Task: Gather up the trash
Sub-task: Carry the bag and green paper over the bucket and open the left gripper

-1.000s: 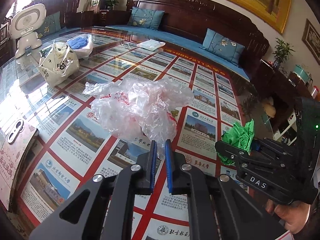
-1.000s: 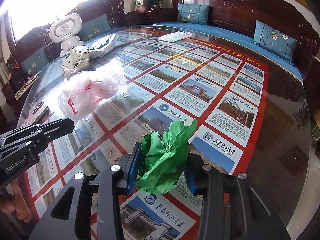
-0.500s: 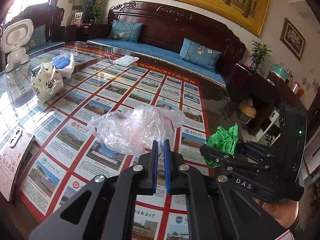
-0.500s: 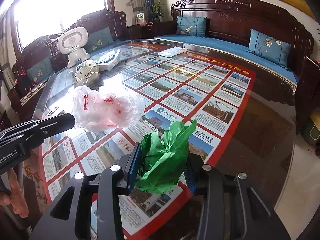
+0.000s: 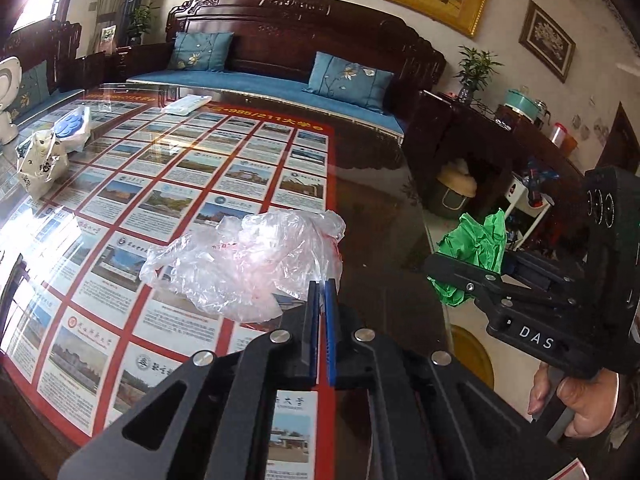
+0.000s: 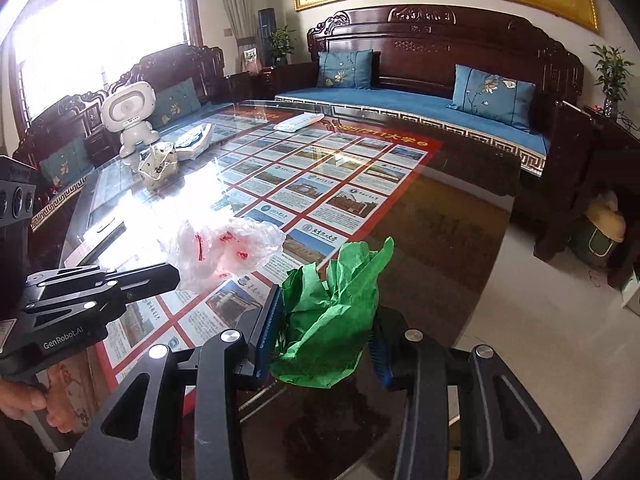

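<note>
A light, limp plastic bag point(image 5: 244, 268) is being pinched at its edge by the closed left gripper point(image 5: 322, 296), while soft crumpled green paper point(image 6: 332, 320) is being clamped by the right gripper point(image 6: 326, 332).

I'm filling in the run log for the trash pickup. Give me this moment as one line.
left claw: shut on plastic bag | right claw: shut on green paper | both lifted off table | bin: not seen

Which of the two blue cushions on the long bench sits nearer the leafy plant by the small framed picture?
The right cushion, toward the plant's end.
</note>
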`<control>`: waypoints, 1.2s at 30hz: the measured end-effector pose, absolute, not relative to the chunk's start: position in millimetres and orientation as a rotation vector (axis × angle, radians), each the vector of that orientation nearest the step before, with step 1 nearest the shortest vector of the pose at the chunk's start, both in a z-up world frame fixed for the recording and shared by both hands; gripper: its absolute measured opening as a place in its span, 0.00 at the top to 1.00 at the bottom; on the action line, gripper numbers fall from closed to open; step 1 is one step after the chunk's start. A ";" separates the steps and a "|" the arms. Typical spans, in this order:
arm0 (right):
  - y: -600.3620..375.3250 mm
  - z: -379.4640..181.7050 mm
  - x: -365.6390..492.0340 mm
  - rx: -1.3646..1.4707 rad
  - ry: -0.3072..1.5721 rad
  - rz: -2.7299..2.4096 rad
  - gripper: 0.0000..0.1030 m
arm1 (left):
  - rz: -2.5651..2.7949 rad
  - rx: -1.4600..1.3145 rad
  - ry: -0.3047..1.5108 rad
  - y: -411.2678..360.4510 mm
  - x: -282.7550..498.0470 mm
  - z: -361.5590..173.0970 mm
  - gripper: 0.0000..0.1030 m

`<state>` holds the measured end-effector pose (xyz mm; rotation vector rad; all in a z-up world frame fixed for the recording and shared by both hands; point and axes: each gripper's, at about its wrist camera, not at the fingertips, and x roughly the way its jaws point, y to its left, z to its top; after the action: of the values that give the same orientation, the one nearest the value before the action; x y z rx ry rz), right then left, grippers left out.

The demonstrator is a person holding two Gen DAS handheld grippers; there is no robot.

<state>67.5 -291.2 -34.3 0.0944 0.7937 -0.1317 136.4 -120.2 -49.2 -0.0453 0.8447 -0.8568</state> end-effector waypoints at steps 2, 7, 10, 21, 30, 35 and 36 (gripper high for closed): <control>-297.4 -32.2 51.5 0.108 0.786 -0.142 0.62 | -0.883 -0.038 0.848 -129.2 127.2 -47.5 0.97; -319.2 -27.5 12.3 0.150 0.779 -0.181 0.62 | -0.954 -0.006 0.846 -160.9 102.8 -40.0 0.97; -336.4 -24.0 -10.8 0.173 0.778 -0.207 0.62 | -1.005 0.014 0.840 -186.8 85.8 -31.9 0.97; -413.6 -4.6 -114.6 0.215 0.732 -0.391 0.62 | -1.219 0.083 0.840 -300.5 18.6 -7.1 0.97; -464.9 -15.2 -187.6 0.262 0.766 -0.518 0.60 | -1.337 0.196 0.916 -396.5 -43.2 -21.1 0.97; -485.2 -39.7 -208.9 0.305 0.819 -0.540 0.60 | -1.348 0.295 0.985 -440.6 -73.0 -53.1 0.97; -489.3 -45.0 -211.4 0.314 0.830 -0.544 0.60 | -1.350 0.312 1.006 -449.4 -76.9 -61.9 0.97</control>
<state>-211.4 -489.3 -45.0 0.3144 0.8299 -0.5439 -76.9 -449.4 -61.9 0.3122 1.0061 -1.3503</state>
